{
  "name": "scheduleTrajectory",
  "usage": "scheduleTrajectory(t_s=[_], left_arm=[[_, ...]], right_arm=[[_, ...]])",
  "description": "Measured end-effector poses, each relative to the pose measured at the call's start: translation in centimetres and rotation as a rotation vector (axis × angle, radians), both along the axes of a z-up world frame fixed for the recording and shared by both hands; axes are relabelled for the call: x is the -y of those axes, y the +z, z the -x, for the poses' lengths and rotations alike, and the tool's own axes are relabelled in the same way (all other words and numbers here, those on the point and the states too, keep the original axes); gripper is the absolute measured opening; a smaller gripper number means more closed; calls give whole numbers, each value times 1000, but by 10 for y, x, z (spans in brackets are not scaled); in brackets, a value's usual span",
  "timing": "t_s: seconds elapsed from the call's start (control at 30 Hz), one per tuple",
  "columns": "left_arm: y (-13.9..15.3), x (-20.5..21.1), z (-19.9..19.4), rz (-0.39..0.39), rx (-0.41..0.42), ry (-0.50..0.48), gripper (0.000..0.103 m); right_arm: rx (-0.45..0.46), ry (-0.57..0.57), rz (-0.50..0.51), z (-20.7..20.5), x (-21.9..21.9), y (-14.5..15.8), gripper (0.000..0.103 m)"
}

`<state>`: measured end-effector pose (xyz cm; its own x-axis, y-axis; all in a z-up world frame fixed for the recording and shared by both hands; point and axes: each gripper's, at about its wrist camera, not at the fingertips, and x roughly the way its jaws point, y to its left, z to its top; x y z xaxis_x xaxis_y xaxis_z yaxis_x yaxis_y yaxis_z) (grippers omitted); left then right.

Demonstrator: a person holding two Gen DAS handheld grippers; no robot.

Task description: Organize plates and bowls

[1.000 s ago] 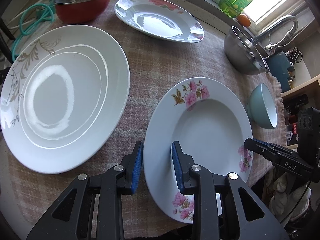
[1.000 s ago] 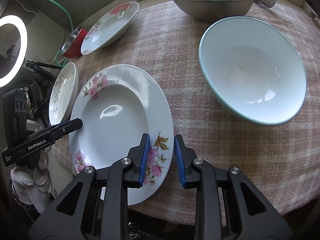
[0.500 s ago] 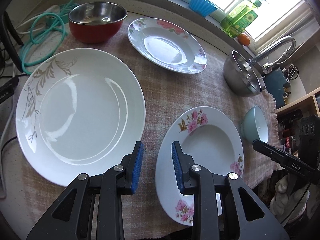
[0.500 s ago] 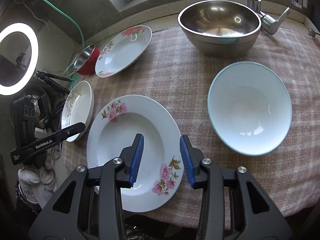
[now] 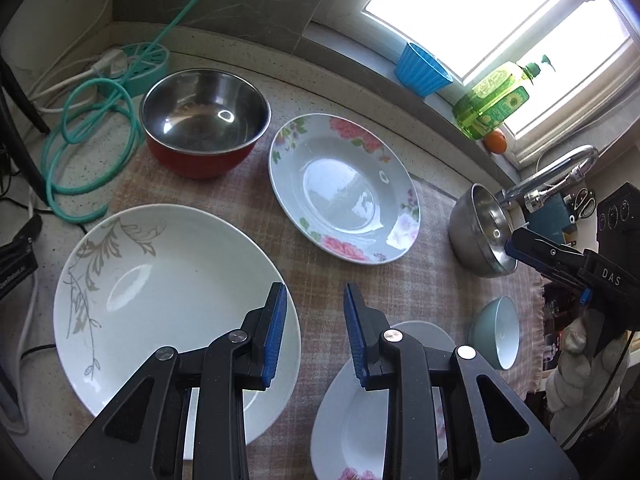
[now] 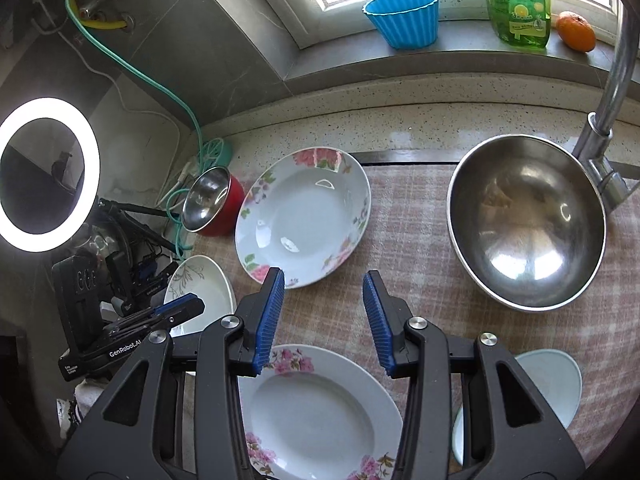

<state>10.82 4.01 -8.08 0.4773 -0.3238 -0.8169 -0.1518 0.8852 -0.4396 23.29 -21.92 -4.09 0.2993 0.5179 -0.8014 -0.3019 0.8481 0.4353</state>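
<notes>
A near floral plate (image 6: 316, 412) lies on the checked cloth under my right gripper (image 6: 324, 320), which is open, empty and raised above it; it also shows in the left wrist view (image 5: 344, 420). A far floral plate (image 5: 344, 188) (image 6: 300, 212) lies at the back. A large white plate with a leaf pattern (image 5: 160, 312) (image 6: 200, 292) lies at the left. My left gripper (image 5: 316, 332) is open and empty above the gap between the white plate and the near floral plate. A red steel bowl (image 5: 204, 120), a big steel bowl (image 6: 524, 220) and a pale blue bowl (image 5: 498, 332) (image 6: 552, 380) stand around.
A faucet (image 6: 612, 92) rises behind the big steel bowl. A blue cup (image 6: 402, 18), a green soap bottle (image 6: 518, 0) and an orange (image 6: 576, 32) sit on the windowsill. A teal hose (image 5: 84, 136) coils at the left. A ring light (image 6: 44, 172) stands at the far left.
Both grippers have risen and pulled back from the near floral plate, which stays on the cloth. The right gripper's jaws have opened wider.
</notes>
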Motion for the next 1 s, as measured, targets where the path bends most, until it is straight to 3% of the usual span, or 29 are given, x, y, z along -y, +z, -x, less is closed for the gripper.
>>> scheduleTrajectory(t_s=[0.27,0.57,0.9,1.0], left_arm=[[-17,-18,-43,44,-40,74,27],[-35,-19,-64,38,-79,109,27],[-51,-21,-78,55,-115,121,27],[-52,-21,-81,54,-114,121,27]], right_arm=[[-77,6,43,-54,-27,-31,43],[-129,5,94,-105,-41,-60,43],[-157,31,143,-129,-65,-82,42],[-167,49,151,-132,-72,-88,34]])
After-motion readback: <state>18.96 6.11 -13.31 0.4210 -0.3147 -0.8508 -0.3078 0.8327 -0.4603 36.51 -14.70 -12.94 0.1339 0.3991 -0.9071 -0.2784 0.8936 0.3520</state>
